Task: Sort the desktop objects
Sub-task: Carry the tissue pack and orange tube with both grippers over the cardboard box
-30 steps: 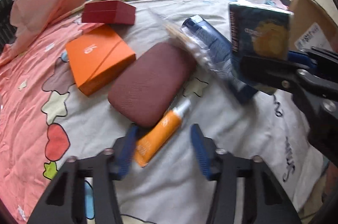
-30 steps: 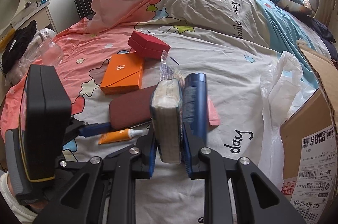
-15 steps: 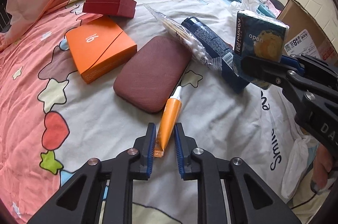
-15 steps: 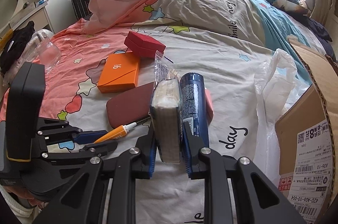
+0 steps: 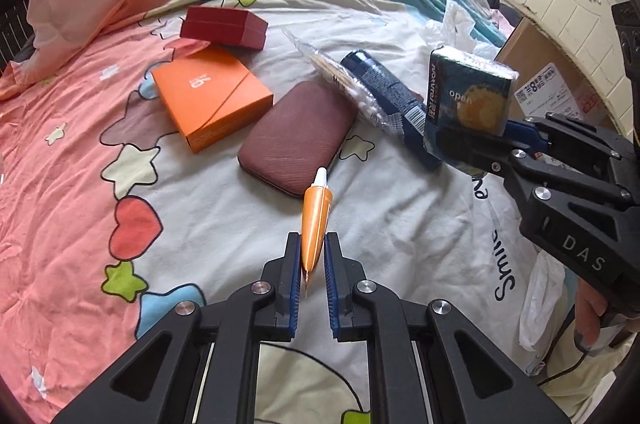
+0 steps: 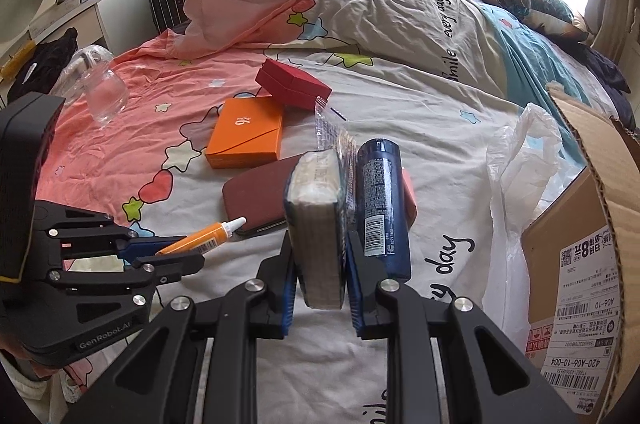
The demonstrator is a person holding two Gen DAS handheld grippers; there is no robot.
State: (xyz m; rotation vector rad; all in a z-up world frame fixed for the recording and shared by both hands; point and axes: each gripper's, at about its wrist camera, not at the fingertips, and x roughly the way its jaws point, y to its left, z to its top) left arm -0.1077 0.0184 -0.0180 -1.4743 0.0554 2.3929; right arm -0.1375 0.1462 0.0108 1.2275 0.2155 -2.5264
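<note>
Left gripper (image 5: 313,266) clamped on the flat tail of an orange tube (image 5: 316,224), white cap forward, above the patterned bedspread (image 5: 72,183); right gripper (image 6: 320,272) clamped on a tissue pack (image 6: 318,224); beyond, maroon case (image 5: 298,137), orange box (image 5: 210,99), red box (image 5: 224,27), blue can (image 6: 382,207), cardboard carton (image 6: 576,264) at right.

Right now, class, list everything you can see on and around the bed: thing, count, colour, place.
Orange tube: one, white cap, in left gripper.
Tissue pack: one, dark blue, in right gripper.
Orange box: one, on quilt.
Red box: one, beyond orange box.
Maroon case: one, mid-quilt.
Blue bottle: one, lying beside case.
Cotton swab packet: one, clear.
Cardboard box: one, brown, bedside.
Plastic bag: one, white.
Left gripper: shut on tube.
Right gripper: shut on pack.
</note>
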